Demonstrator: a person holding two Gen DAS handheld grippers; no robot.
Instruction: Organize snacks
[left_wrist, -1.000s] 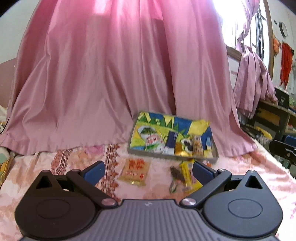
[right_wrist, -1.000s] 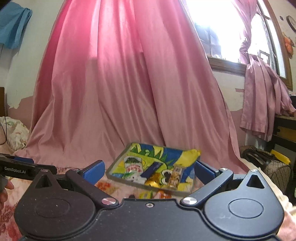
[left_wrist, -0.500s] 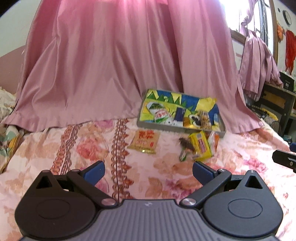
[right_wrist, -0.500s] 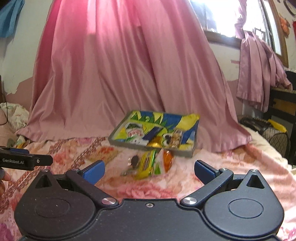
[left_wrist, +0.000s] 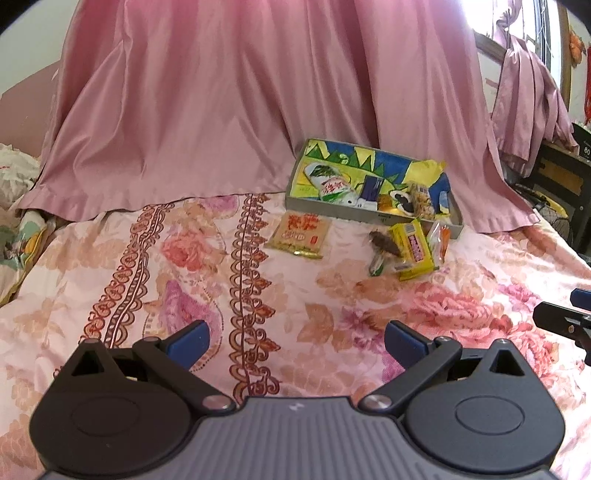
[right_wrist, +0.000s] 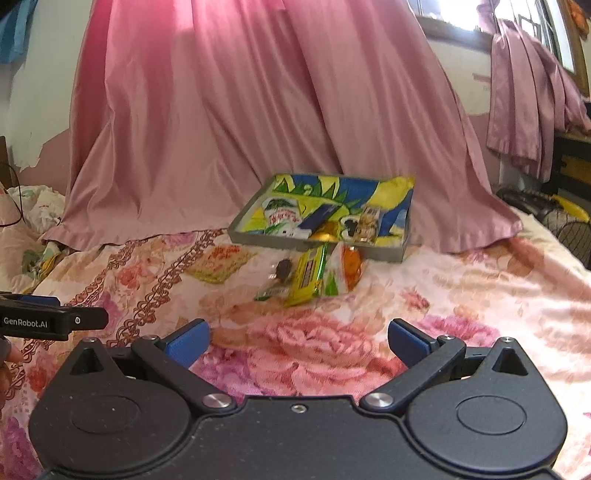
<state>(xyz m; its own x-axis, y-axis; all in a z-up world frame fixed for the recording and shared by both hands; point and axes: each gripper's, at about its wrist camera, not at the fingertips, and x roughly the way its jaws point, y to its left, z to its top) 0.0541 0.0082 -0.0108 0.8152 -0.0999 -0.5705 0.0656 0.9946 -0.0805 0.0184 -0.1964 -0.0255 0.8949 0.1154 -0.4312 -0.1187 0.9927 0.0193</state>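
A grey tray (left_wrist: 332, 206) (right_wrist: 317, 246) with a colourful liner holds several snacks at the back of the bed. In front of it lie a flat orange-and-yellow packet (left_wrist: 300, 236) (right_wrist: 218, 264), a yellow bar (left_wrist: 412, 249) (right_wrist: 308, 275), a dark snack (left_wrist: 382, 242) (right_wrist: 283, 268) and a clear packet with orange contents (left_wrist: 439, 238) (right_wrist: 351, 267). My left gripper (left_wrist: 295, 343) is open and empty, well short of the snacks. My right gripper (right_wrist: 298, 341) is open and empty, also short of them.
The bed has a floral pink sheet (left_wrist: 221, 295). A pink curtain (left_wrist: 240, 92) hangs behind the tray. The right gripper shows at the left view's right edge (left_wrist: 565, 321); the left gripper shows at the right view's left edge (right_wrist: 48, 321). A dark desk (left_wrist: 565, 173) stands at far right.
Both grippers have tilted downward and shifted, so the bed and the loose snacks fill more of each view. Both stay open and empty. The snacks have not moved.
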